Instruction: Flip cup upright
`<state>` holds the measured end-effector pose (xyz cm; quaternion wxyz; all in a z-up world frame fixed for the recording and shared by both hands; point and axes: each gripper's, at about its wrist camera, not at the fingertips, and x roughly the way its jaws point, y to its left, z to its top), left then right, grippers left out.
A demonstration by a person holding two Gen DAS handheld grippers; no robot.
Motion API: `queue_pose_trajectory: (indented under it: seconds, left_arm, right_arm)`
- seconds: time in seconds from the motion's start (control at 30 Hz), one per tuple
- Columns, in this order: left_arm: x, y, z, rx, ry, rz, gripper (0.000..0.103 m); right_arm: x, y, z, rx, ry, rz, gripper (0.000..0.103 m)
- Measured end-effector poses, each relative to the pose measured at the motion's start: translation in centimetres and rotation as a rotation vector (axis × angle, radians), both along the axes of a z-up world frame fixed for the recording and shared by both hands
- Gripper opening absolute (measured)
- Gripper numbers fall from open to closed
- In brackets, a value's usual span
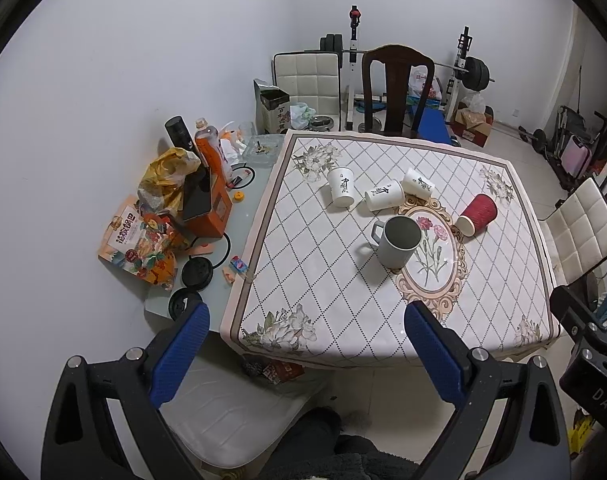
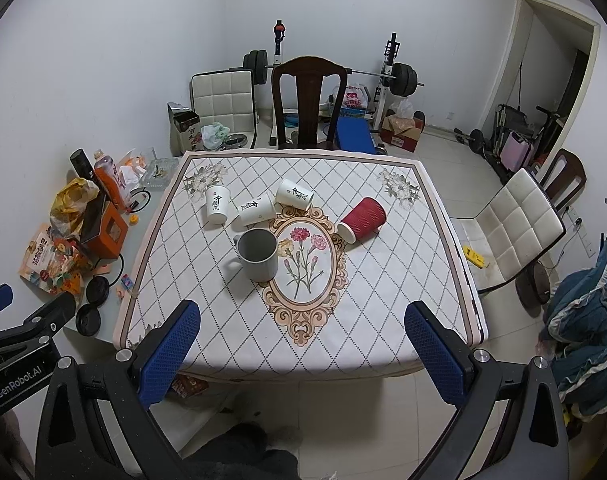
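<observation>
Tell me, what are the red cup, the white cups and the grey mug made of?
The red cup looks like paper: its matte wall has fine ribs, like a corrugated sleeve. The three white cups also look like thin paper, smooth and matte, with printed black lettering. The grey mug is probably ceramic or enamel: thick wall, solid handle, slight sheen.

The tablecloth (image 2: 383, 280) is white with a dark diamond lattice, pale flowers at its corners and a peach scrolled oval framing pink carnations. The mug (image 2: 258, 254) is grey. Three paper cups (image 2: 217, 204) are white with black calligraphy, and the ribbed paper cup (image 2: 361, 219) is red. Both grippers' finger pads (image 1: 179, 354) are blue on black frames.
</observation>
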<state>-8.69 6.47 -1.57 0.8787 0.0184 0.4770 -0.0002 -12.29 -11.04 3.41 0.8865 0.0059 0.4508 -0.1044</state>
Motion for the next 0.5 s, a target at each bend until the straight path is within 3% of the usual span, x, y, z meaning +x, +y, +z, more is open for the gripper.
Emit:
queue_pose_trajectory:
  seconds: [0.5]
  left_arm:
    - [-0.02, -0.12, 0.0, 0.0, -0.001, 0.001, 0.1]
  right_arm:
    - [-0.15, 0.34, -0.12, 0.003, 0.005, 0.007, 0.103]
